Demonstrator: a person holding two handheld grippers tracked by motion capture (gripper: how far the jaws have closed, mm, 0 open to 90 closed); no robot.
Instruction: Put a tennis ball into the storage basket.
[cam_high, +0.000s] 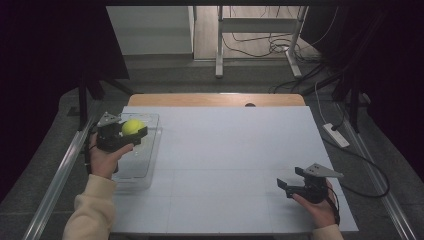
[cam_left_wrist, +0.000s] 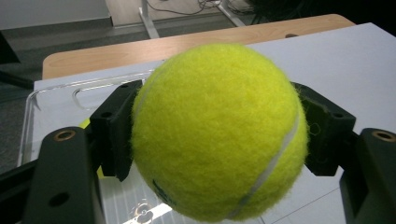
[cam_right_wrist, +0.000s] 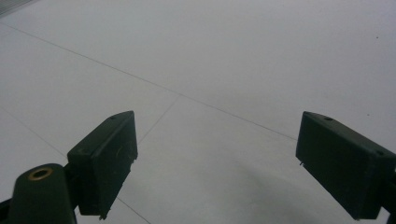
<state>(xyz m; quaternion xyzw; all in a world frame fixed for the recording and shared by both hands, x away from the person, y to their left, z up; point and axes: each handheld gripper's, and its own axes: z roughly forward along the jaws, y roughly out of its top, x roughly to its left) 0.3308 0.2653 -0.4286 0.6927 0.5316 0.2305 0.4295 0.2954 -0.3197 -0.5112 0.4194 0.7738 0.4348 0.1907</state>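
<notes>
The left gripper (cam_left_wrist: 219, 135) has its fingers (cam_left_wrist: 116, 135) clamped on either side of a ball (cam_left_wrist: 217, 130), holding it just above a clear tray (cam_high: 145, 150) directly beneath them, while the right gripper (cam_right_wrist: 224, 163), well apart over bare worktop (cam_high: 225, 150), has fingers spread and empty.

The white table (cam_high: 225, 150) has a wood edge (cam_high: 215, 100) at the far side. Behind it is grey floor (cam_high: 200, 80), a desk frame (cam_high: 260, 30), and cables (cam_high: 260, 47). Both sides are dark.
</notes>
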